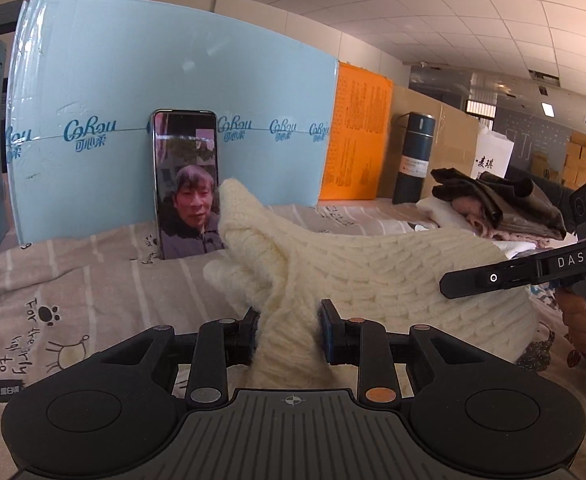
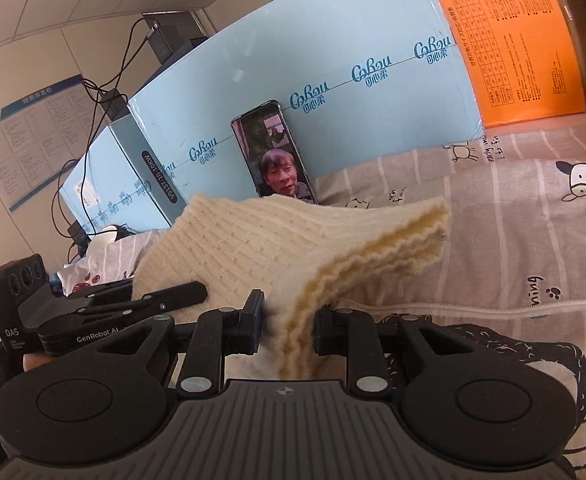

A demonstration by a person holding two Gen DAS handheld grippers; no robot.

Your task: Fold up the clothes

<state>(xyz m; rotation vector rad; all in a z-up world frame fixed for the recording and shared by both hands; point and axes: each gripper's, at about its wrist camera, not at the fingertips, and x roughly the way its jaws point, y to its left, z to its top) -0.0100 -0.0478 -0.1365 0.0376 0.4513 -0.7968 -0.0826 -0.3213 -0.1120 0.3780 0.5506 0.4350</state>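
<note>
Nearest the lens, the left gripper (image 1: 287,330) clamps the cream knit sweater (image 1: 373,276) at lower centre; the right gripper (image 2: 287,330) pinches its stacked layers. Already folded several times, it hangs above the bed (image 1: 93,280), not yet laid down. Only the left view shows folded clothes (image 1: 497,208) piled at right.

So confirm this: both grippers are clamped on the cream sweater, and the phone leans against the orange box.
Not the orange box. The phone leans against the blue box, as the left wrist view shows. Both the left gripper and right gripper are clamped on the cream sweater.
</note>
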